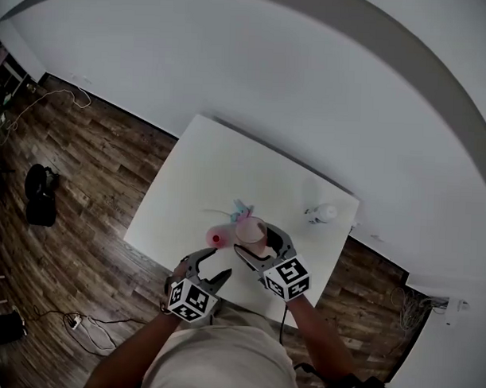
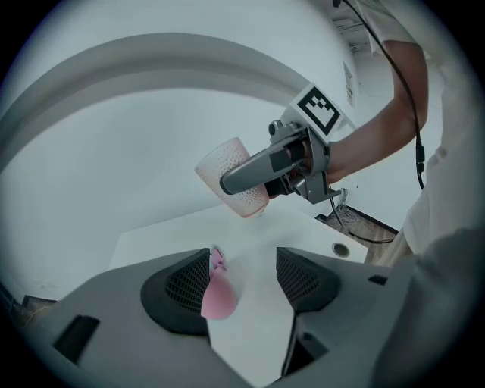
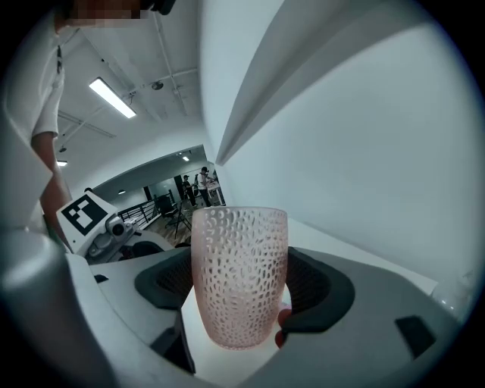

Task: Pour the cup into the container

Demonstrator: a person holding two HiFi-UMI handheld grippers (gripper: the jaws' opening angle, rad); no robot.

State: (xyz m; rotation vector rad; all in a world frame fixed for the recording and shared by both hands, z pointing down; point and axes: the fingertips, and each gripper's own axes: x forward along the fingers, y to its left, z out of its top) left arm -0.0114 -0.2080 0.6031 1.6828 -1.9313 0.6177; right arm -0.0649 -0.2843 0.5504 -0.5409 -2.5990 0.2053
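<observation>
A dimpled pale pink cup (image 3: 239, 284) stands upright between the pads of my right gripper (image 3: 241, 299), which is shut on it. In the head view the cup (image 1: 250, 228) is held just above the white table (image 1: 196, 176), in front of the right gripper (image 1: 254, 244). From the left gripper view the cup (image 2: 229, 178) hangs tilted in the air. A small pink container (image 2: 216, 292) lies on the table beside the left pad of my left gripper (image 2: 242, 276); the other pad stands apart from it, jaws open. In the head view that container (image 1: 216, 239) lies just past the left gripper (image 1: 213, 264).
A white bottle-like object (image 1: 325, 212) stands near the table's far right corner. Small blue and pink items (image 1: 241, 207) lie at mid table behind the cup. Wood floor with cables surrounds the table; a white wall runs behind it.
</observation>
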